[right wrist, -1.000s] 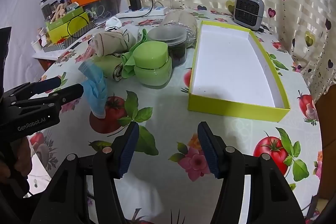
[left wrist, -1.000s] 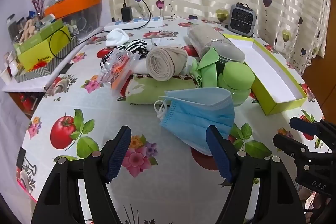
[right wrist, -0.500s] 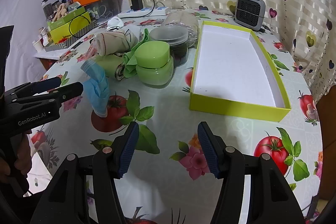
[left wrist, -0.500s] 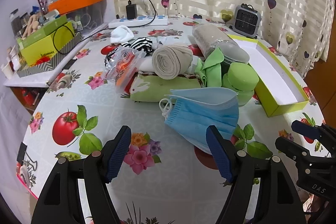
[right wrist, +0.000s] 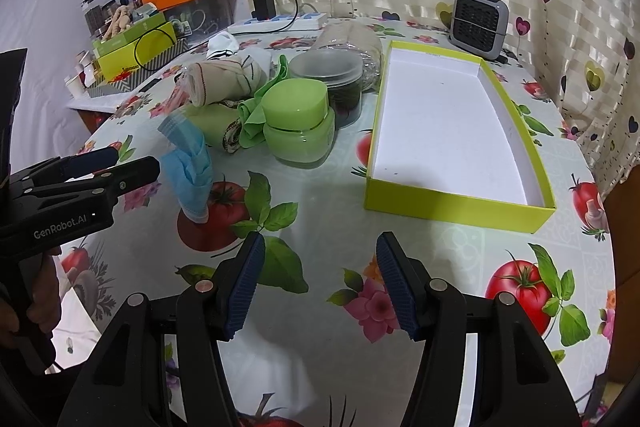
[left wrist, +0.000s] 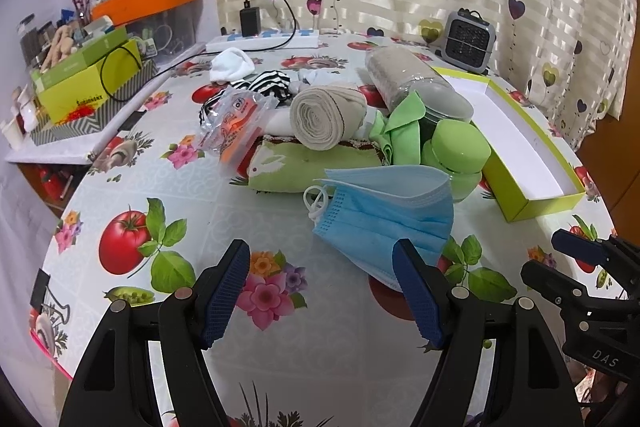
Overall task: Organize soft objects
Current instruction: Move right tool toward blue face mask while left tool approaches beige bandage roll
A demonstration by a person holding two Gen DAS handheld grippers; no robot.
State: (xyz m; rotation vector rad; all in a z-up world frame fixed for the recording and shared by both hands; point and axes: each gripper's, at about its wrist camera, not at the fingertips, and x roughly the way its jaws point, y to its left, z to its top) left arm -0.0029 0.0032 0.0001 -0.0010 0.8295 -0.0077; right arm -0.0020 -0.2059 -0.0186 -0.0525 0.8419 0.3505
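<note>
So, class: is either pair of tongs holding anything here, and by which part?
Nothing is held. The left tongs and right tongs both stand open and empty; the pleated blue paper face mask lies untouched on the table.

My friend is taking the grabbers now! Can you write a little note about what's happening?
Left gripper: open, empty, low over the table, aimed at the blue mask.
Right gripper: open, empty, near the yellow box.
Bandage roll, green towel, green cloth and socks are piled left of the box, beside the green jar.
Done: nothing; the box is empty.
Left: move the soft things, probably into the box, mask first.
</note>
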